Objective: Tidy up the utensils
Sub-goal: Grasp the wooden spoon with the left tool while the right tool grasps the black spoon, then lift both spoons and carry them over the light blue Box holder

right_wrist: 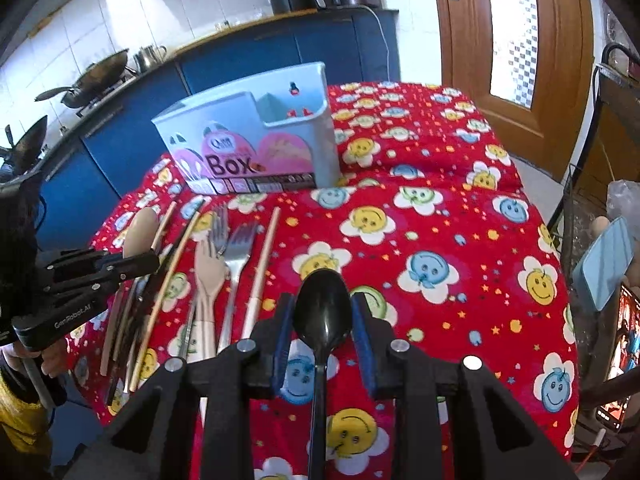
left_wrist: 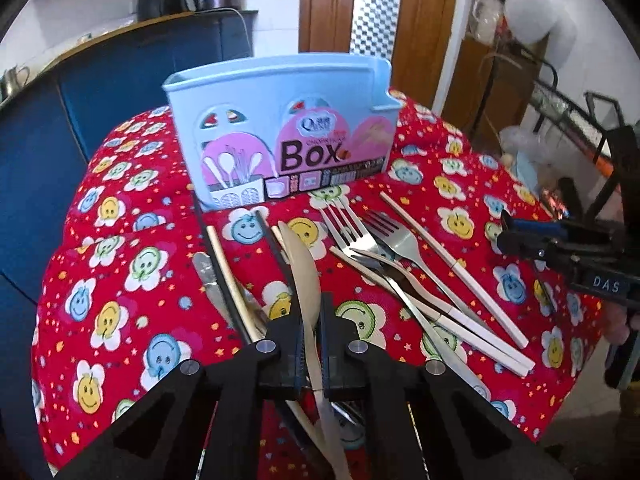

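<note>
A light blue utensil box (left_wrist: 280, 136) stands at the far side of the table; it also shows in the right wrist view (right_wrist: 256, 144). My left gripper (left_wrist: 311, 320) is shut on a beige wooden spoon (left_wrist: 300, 264), bowl pointing at the box. My right gripper (right_wrist: 322, 312) is shut on the handle of a black spoon (right_wrist: 322, 312), held above the cloth. On the cloth lie metal forks (left_wrist: 384, 236), white chopsticks (left_wrist: 460, 268), dark chopsticks (left_wrist: 224, 276) and a knife (left_wrist: 208, 280).
A red smiley-flower tablecloth (right_wrist: 460, 240) covers the table. Blue kitchen cabinets (right_wrist: 260, 56) with woks stand behind it, a wooden door (right_wrist: 516, 32) at the right. A metal rack (right_wrist: 600, 160) stands beside the table's right edge.
</note>
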